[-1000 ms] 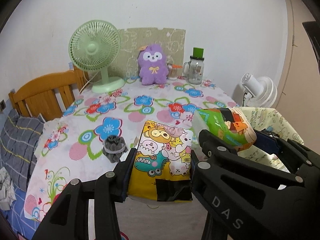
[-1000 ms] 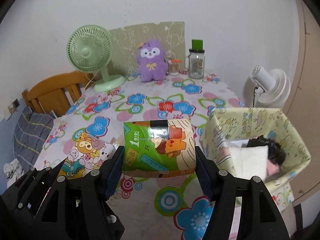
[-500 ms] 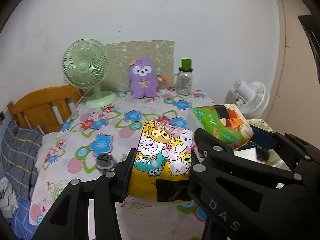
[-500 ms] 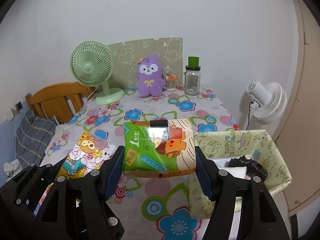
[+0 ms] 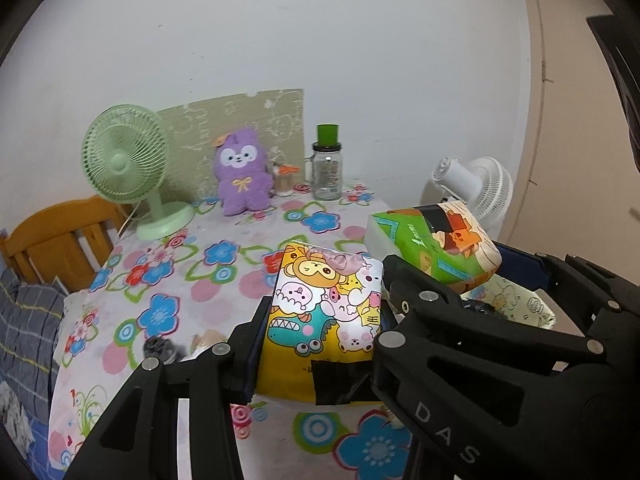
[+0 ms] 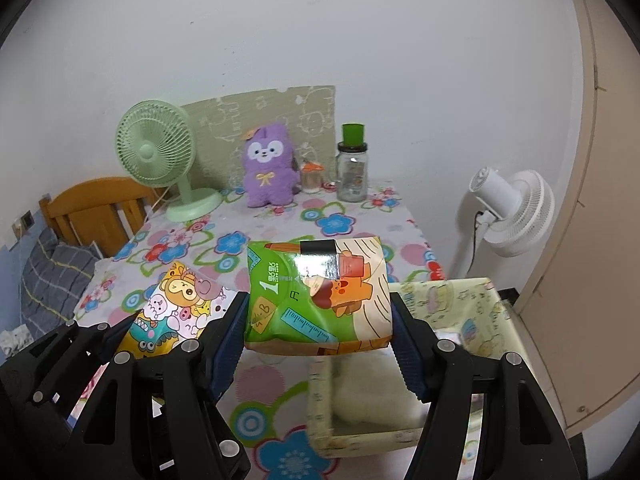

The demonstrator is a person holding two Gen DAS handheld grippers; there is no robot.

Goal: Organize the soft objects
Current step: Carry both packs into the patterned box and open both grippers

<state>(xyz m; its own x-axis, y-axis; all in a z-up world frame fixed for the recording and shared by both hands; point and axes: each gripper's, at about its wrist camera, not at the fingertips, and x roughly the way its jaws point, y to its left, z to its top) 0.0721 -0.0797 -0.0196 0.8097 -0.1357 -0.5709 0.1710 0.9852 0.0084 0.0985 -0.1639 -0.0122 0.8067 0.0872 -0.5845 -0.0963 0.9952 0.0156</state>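
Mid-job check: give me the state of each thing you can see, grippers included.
Left gripper: shut on the yellow pack, lifted.
Right gripper: shut on the green pack, lifted.
Fabric bin: open, partly filled.
Green fan: upright.
Purple plush: sitting upright.
Jar: capped.

The middle of the flower-patterned bench (image 6: 280, 224) lies bare, a wide lane from the near edge to the back row. That back row blocks the wall side: a green desk fan (image 6: 160, 152), a purple plush toy (image 6: 268, 168), a small orange-lidded jar (image 6: 311, 176) and a glass jar with a green cap (image 6: 352, 168), standing close together. On the left a wooden headboard (image 6: 96, 204) closes off the bench edge. On the right stands a white floor fan (image 6: 512, 212), near the yellow fabric bin (image 6: 460, 300) at the near right corner. The bin's mouth is open from above, with white soft stuff already inside. Near the left front edge a small dark bundle (image 5: 160, 350) lies on the cloth.
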